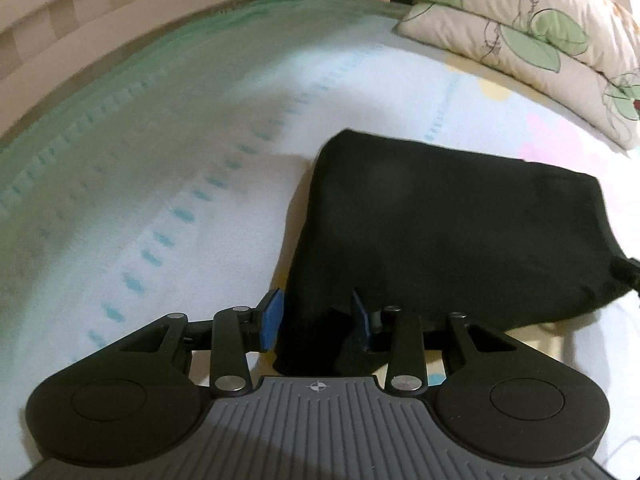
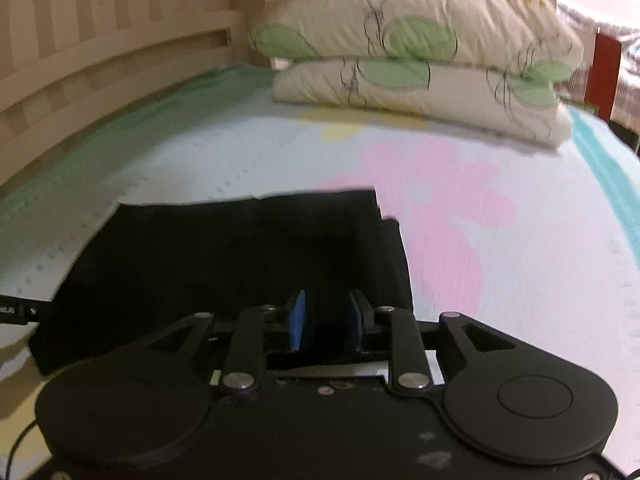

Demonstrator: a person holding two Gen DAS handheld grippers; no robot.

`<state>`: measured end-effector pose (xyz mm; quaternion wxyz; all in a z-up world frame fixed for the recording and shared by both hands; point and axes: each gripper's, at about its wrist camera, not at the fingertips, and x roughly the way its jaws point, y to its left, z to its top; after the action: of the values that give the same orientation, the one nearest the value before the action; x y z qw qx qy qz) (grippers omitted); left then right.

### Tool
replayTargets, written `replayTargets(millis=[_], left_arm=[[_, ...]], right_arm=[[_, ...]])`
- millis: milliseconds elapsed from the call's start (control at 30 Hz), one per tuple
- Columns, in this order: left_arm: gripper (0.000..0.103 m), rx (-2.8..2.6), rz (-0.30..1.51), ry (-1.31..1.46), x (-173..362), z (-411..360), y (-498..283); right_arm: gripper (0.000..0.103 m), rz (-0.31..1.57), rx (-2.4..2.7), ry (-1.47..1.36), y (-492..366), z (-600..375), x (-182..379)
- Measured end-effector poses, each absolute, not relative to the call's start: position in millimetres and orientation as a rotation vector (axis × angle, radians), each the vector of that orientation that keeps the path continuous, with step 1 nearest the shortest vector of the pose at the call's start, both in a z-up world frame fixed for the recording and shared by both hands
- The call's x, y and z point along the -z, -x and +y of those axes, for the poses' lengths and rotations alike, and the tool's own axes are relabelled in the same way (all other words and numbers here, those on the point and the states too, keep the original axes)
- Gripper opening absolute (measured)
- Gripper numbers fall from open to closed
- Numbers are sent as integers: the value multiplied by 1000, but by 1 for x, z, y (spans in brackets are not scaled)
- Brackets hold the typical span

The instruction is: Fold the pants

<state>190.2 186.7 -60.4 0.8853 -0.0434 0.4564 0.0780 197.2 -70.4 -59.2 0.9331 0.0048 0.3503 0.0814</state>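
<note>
On the grey ribbed body of the left gripper [image 1: 318, 320] a small white crosshair mark is the only sign that can be made out; no lettering is readable in either view. Its blue-padded fingers [image 1: 272, 322] stand moderately apart with a corner of the folded black fabric pants [image 1: 440, 232] bunched between them; whether the pads actually press the cloth cannot be told. That gripper points forward, low over the bed, at the near left corner of the bundle.

From the right wrist view, the right gripper [image 2: 326, 322] has its blue pads [image 2: 297, 324] closer together, with black cloth lying in the narrow gap; a firm grip cannot be confirmed. It sits at the near right part of the pants [image 2: 224, 256], level and aimed toward the headboard end.

The pants lie as a compact folded rectangle on the pale bedsheet with pink and yellow flower print [image 2: 460, 208]. Beyond them, two stacked cream pillows with green leaf pattern [image 2: 420, 56] rest on the sheet, well apart from the pants. A beige slatted wooden bed rail [image 2: 100, 40] runs along the left side.
</note>
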Motion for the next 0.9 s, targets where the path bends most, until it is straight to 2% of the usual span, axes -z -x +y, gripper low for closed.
replayTargets(millis=[100, 433, 900], left_arm=[[37, -178, 920, 68, 47, 181, -176], [37, -154, 874, 59, 13, 157, -128], [37, -126, 835, 51, -8, 133, -83]], right_arm=[[30, 682, -162, 3, -175, -64, 42], [33, 657, -143, 49, -115, -43, 8], [35, 608, -144, -23, -70, -42, -18]])
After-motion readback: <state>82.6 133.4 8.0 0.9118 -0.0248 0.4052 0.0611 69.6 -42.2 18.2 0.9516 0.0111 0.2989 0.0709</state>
